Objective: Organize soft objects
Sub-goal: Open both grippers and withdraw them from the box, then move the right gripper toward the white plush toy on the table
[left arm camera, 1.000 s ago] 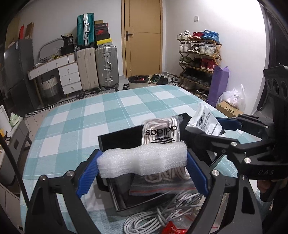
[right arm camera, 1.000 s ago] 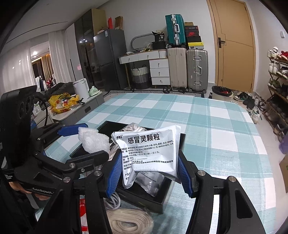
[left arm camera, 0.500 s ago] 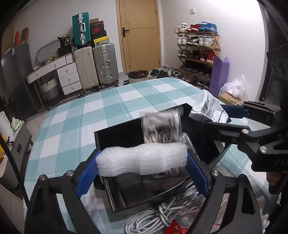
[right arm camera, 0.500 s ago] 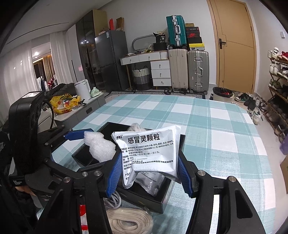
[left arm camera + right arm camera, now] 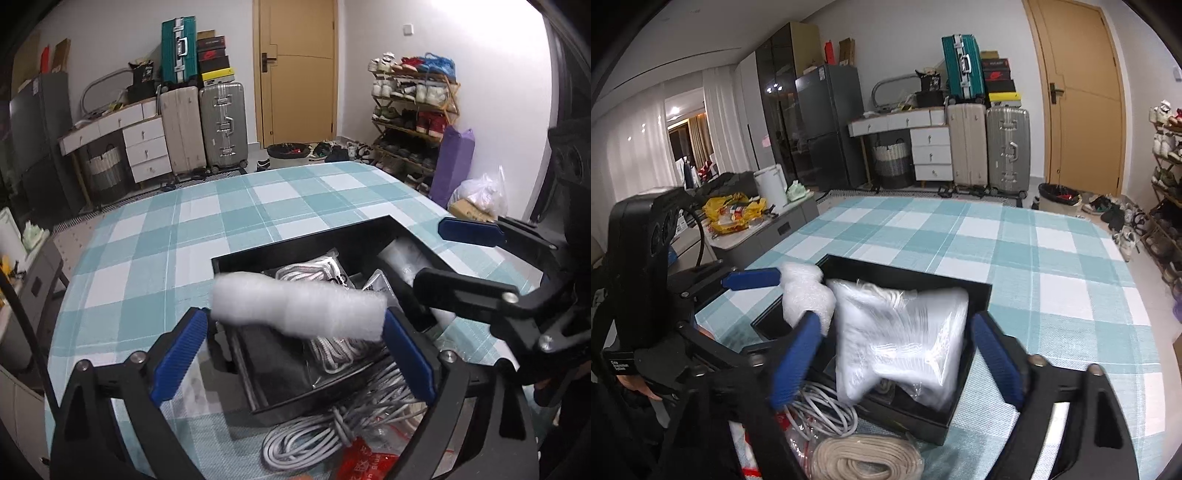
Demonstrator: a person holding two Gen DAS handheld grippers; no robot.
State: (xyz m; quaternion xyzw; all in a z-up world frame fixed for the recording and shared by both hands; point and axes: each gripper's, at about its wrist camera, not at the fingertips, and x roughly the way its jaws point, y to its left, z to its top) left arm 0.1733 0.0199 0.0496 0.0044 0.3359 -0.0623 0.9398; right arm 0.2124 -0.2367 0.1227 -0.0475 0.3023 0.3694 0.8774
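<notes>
A black box [image 5: 314,240] sits on the checked tablecloth and holds bagged white laces [image 5: 332,350] and other packets. My left gripper [image 5: 295,332] is shut on a white foam roll [image 5: 295,310] and holds it over the box's near left edge. In the right wrist view the foam roll [image 5: 805,295] shows at the box's left side. My right gripper [image 5: 897,354] has its jaws spread wide; the white medicine packet [image 5: 901,339] shows blurred between them, falling into the box [image 5: 960,284].
Coiled grey cable [image 5: 332,432] and a red packet [image 5: 365,461] lie in front of the box. A beige rope coil [image 5: 864,458] lies by the right gripper. Suitcases [image 5: 221,125], drawers and a shoe rack [image 5: 413,110] stand beyond the table.
My right gripper opened and let go of the medicine packet, which drops into the box. My left gripper shifted left with the foam roll, still held.
</notes>
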